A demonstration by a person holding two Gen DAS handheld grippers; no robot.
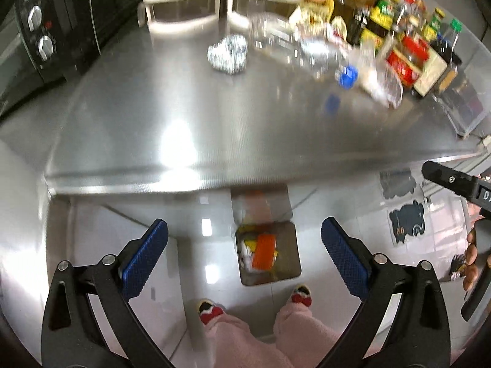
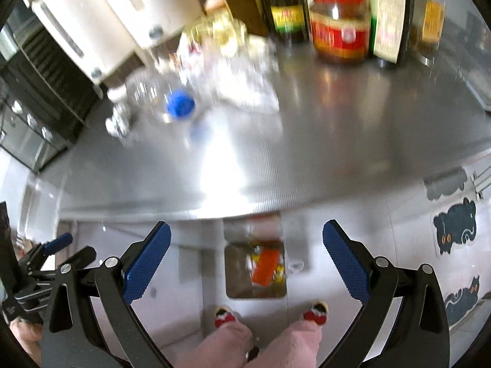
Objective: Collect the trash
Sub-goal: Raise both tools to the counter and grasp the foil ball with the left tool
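A: Nearest the cameras, what are the grippers doing?

B: The left gripper [image 1: 244, 254] and the right gripper [image 2: 245, 257] both have their jaws spread wide, with nothing between the blue pads. They hang above the floor, in front of the person's slippers [image 1: 302, 295].

A: And just past them?

B: A small bin [image 1: 293, 245] stands on the floor below the counter's edge. It already holds trash, with an orange wrapper [image 1: 264, 252] on top, so part of the job looks done.

A: What is left?

B: Farther off, on the steel counter [image 1: 184, 116], a ball of crumpled foil [image 1: 227, 52] lies beside a clear bottle with a blue cap [image 1: 347, 75] and some clear plastic wrapping. These look like the remaining pickups. The sauce jars [image 2: 339, 27] behind them probably stay.
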